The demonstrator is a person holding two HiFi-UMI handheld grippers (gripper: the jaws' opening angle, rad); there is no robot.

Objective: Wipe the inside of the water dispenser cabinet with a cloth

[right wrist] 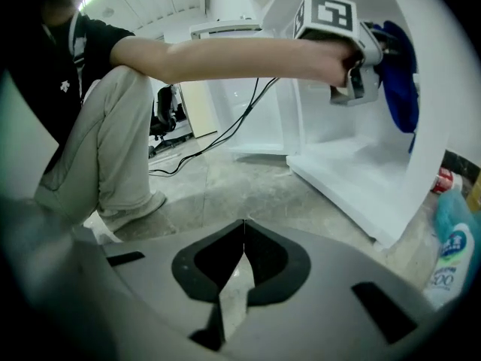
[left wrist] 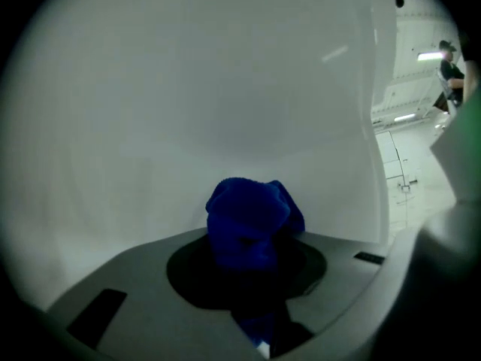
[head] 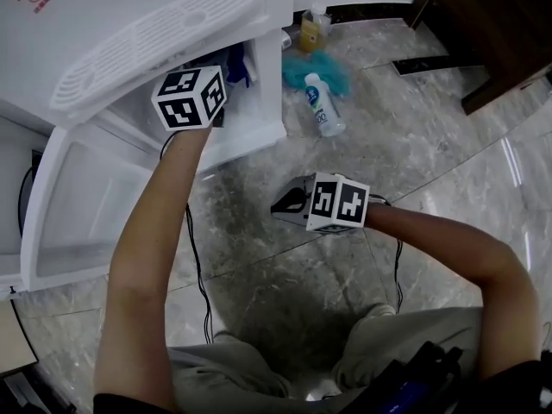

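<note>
The white water dispenser cabinet stands open at the upper left of the head view. My left gripper reaches level into it, shut on a bunched blue cloth. In the left gripper view the cloth fills the jaws of the left gripper, right in front of the white inner wall. The right gripper view shows that left gripper and the hanging cloth high inside the cabinet. My right gripper hovers over the floor, shut and empty.
The cabinet door hangs open at the lower left. On the marble floor to the cabinet's right lie a white bottle, a teal rag and a yellow bottle. A black cable runs by my knee. Dark furniture stands at the far right.
</note>
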